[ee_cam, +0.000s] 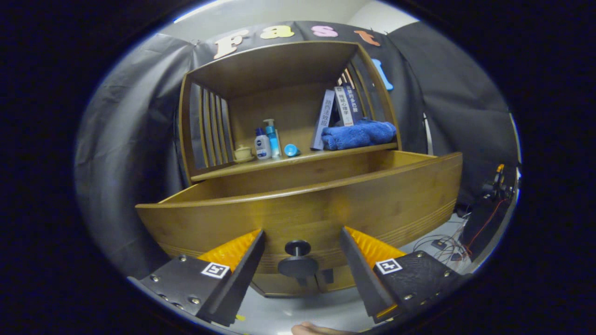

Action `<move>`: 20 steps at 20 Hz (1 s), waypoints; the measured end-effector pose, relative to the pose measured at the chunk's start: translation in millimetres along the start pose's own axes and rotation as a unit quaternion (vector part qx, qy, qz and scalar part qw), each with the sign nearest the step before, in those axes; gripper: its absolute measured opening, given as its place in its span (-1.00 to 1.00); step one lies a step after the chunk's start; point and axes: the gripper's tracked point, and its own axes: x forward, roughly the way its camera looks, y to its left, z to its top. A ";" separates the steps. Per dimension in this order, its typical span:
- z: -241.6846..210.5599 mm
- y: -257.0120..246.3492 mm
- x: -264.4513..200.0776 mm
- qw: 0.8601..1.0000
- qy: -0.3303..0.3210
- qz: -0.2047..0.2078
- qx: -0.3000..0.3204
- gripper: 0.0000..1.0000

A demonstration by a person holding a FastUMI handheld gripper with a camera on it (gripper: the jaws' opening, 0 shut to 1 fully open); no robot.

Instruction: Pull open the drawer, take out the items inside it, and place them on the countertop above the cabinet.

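Right now my hand-held gripper [301,253] is spread wide, its two fingers apart with nothing pressed between them. The dark round knob [298,260] of the drawer [326,204] sits in the gap between the fingers, free of both; neither finger touches it. I am pointing the fingers straight at the drawer front from low down, roughly level with the knob, and the tips reach close to the wooden face.

The drawer stands pulled out from the cabinet [288,107], its curved front well forward of the cabinet body. From this low angle I cannot see what lies inside it.

Above the drawer, on the surface [302,158] of the cabinet, under its wooden hood, stand a small cream lidded pot [243,152], a white bottle with a blue cap [262,144], a blue pump bottle [272,138] just beside it, and a small blue round thing [291,150]. Further right, books [336,111] lean against the slatted side, with a folded blue towel [358,134] lying in front of them.

A bit of my hand [321,330] shows below the fingers.
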 end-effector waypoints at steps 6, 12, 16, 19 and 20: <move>11.8 1.7 31.3 1.000 -0.021 -0.003 -0.007 0.97; 14.6 0.7 60.7 1.000 -0.019 0.002 -0.007 0.96; 16.8 1.3 78.5 1.000 -0.019 0.002 -0.010 0.96; 18.5 2.9 95.7 1.000 -0.014 0.000 -0.014 0.97; 19.9 3.7 101.3 1.000 -0.015 0.001 -0.012 0.97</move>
